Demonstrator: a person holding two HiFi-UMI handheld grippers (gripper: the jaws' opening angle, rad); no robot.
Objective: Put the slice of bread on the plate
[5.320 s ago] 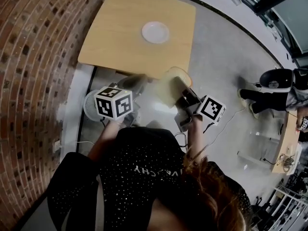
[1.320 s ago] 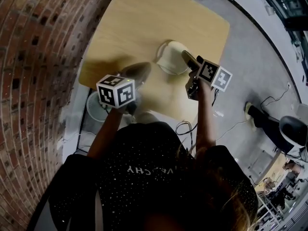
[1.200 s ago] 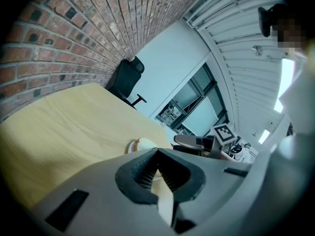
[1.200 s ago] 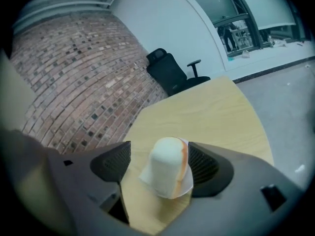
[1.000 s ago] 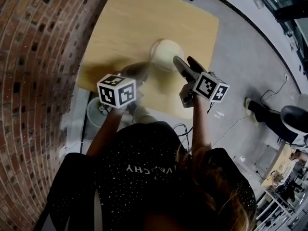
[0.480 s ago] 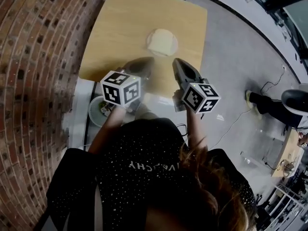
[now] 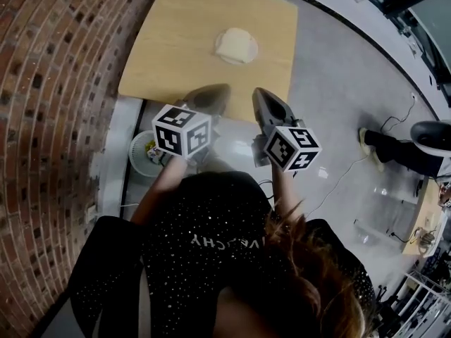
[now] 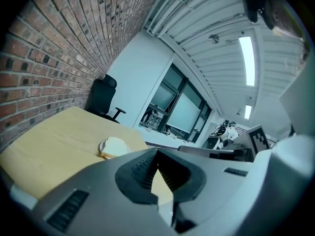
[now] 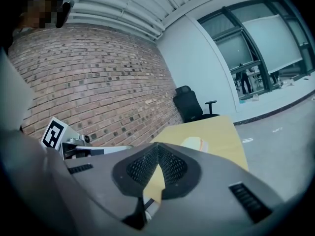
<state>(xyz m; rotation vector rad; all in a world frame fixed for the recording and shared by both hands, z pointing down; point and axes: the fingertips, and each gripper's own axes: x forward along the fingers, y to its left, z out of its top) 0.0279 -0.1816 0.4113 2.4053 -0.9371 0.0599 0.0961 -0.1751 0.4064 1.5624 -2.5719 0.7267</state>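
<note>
Brick wall runs down your L side; grey floor fills the R. The wooden worktop sits ahead of you, w/ its L edge near the wall. A black office chair stands at the worktop's far end, seen in both tongs views. A 2nd person's legs show on the floor, far R. A white bin sits on the floor by the worktop's near L corner, just beside your L arm.

You hold both tongs up in front of you, by the worktop's near edge. They're side by side but apart, each w/ its marker cube toward you. L tongs: jaws meet at the tips, nothing btwn them. R tongs: jaws also pressed together, empty. Both point toward the worktop, approx level w/ a slight dip.

The plate lies on the worktop, toward the far R part in head view, well apart from both tongs. The bread lies flat on the plate and covers most of it, so only a thin white rim shows at the edge.
</note>
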